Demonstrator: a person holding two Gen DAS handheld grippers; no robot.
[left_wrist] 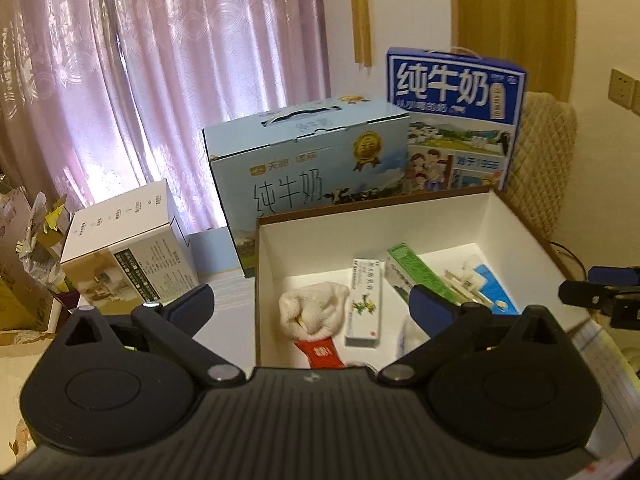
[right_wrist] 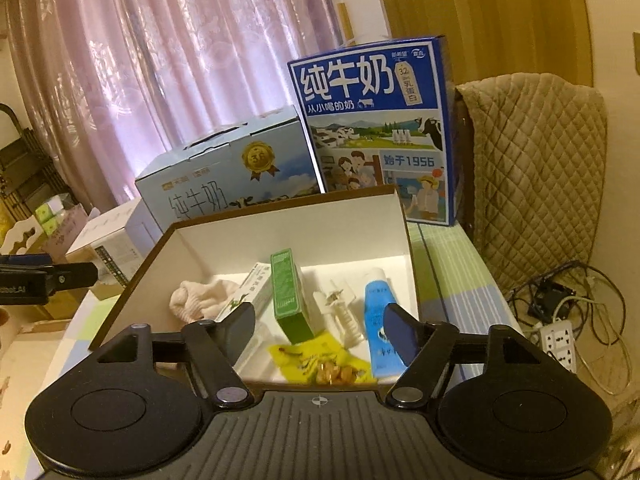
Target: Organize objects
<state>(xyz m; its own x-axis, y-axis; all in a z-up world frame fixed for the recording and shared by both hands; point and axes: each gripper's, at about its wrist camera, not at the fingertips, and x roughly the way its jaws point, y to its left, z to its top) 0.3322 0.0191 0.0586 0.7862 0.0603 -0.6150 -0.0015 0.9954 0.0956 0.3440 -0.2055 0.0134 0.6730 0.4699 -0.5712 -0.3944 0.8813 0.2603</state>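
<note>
An open brown box with white inside [left_wrist: 504, 216] [right_wrist: 400, 216] stands on the table. In it lie a cream sock [left_wrist: 312, 308] [right_wrist: 196, 298], a white medicine carton [left_wrist: 366, 302] [right_wrist: 250, 290], a green carton [left_wrist: 420, 270] [right_wrist: 289, 296], a clear pump bottle [right_wrist: 340, 312], a blue tube [right_wrist: 378, 320], a red packet [left_wrist: 320, 352] and a yellow snack bag [right_wrist: 324, 362]. My left gripper [left_wrist: 310, 304] is open and empty, above the box's near left part. My right gripper [right_wrist: 320, 322] is open and empty, above the box's near edge.
Behind the box stand a light blue milk carton case [left_wrist: 304, 160] [right_wrist: 232, 168] and a dark blue milk case [left_wrist: 456, 120] [right_wrist: 376, 128]. A white box [left_wrist: 128, 248] lies at the left. A quilted chair [right_wrist: 536, 168] and a power strip with cables [right_wrist: 560, 340] are at the right.
</note>
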